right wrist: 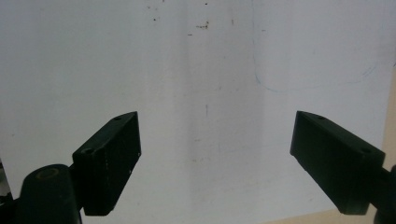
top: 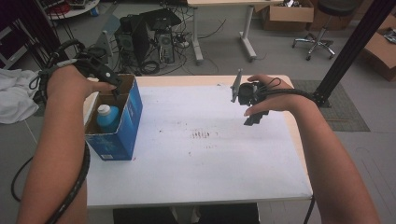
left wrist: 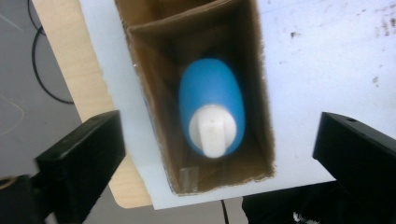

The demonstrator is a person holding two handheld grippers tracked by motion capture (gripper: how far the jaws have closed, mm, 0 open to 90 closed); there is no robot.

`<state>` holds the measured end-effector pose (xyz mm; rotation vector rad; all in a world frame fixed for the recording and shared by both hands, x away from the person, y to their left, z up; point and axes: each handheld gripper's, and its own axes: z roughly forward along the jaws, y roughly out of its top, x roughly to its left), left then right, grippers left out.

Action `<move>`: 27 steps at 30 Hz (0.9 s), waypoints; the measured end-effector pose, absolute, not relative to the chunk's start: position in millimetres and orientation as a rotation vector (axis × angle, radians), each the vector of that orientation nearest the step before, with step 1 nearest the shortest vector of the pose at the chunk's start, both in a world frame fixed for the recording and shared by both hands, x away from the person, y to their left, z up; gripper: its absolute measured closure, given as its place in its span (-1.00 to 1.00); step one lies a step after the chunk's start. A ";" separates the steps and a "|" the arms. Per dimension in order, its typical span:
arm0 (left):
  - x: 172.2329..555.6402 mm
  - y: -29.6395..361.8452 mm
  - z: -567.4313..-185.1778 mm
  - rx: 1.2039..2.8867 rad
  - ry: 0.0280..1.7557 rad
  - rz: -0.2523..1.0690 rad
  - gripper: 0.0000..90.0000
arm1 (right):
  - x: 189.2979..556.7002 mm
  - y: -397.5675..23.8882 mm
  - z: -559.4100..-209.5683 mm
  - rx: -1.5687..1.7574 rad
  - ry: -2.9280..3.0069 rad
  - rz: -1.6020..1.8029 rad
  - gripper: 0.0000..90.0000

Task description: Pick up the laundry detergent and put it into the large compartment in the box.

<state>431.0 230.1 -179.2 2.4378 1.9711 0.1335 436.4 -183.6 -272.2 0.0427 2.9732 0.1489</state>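
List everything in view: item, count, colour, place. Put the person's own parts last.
Open cardboard box: one, blue outside, brown inside; table's left side.
Plastic bottle with white cap: one, blue; upright inside the box.
Table: one, white top with small dark marks.
Computer towers: black, on the floor beyond the table.
Cardboard boxes: brown, on the floor at far right.
Office chair: one, far right.
White cloth: one, far left.
Left gripper: black, fingers apart, above the box.
Right gripper: black, fingers apart, over bare table.

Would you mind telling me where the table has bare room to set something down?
The white tabletop is bare from the blue box rightward to its right edge, beneath the right gripper. The left end is crowded: the box holds a blue bottle, with the left gripper above it.
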 end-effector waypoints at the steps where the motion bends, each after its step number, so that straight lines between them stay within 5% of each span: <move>1: 430.9 228.0 -176.9 2.444 1.956 0.135 -0.99 | 436.4 -183.7 -272.0 0.042 2.973 0.145 -0.63; 10: 429.2 197.9 -152.1 2.555 1.663 0.179 -1.00 | 436.3 -187.8 -270.6 0.050 2.980 0.140 -0.64; 21: 425.7 151.4 -147.2 2.811 1.068 0.206 -1.00 | 437.0 -189.9 -266.5 0.059 2.990 0.140 -0.64; 27: 417.6 121.8 -162.1 2.966 0.675 0.111 -1.00 | 438.3 -187.4 -263.1 0.058 2.994 0.136 -0.64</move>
